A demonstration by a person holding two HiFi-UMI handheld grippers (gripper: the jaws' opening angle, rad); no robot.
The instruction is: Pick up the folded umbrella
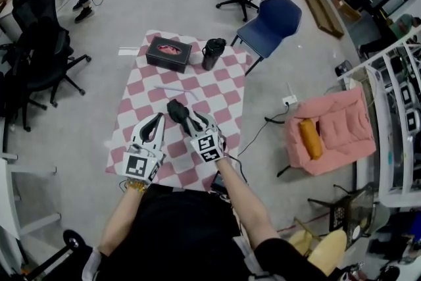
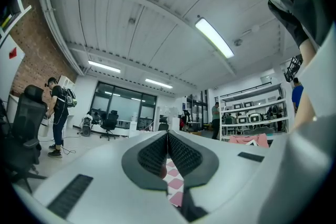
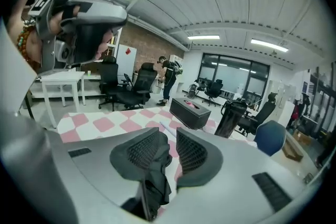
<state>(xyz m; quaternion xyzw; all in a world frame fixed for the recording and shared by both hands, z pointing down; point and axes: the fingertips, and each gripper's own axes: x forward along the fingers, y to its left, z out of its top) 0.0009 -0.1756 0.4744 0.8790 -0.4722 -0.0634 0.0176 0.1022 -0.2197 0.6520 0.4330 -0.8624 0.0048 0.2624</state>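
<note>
The folded umbrella [image 1: 175,109] is a black bundle on the pink-and-white checkered table [image 1: 220,85], at the tips of my right gripper [image 1: 189,118]. In the right gripper view its black fabric [image 3: 156,168] sits between the jaws, leaning on the left pad, with a gap to the right pad; my right gripper [image 3: 169,136] is open. My left gripper [image 1: 156,119] hovers just left of the umbrella, apart from it. In the left gripper view its pads meet with nothing between them, so my left gripper [image 2: 168,140] is shut.
A black box [image 1: 169,53] and a black jug [image 1: 213,53] stand at the table's far edge, and a thin white strip [image 1: 175,90] lies mid-table. A blue chair [image 1: 273,20] is beyond the table, a pink cushion seat [image 1: 332,131] to the right, and black office chairs [image 1: 39,56] on the left.
</note>
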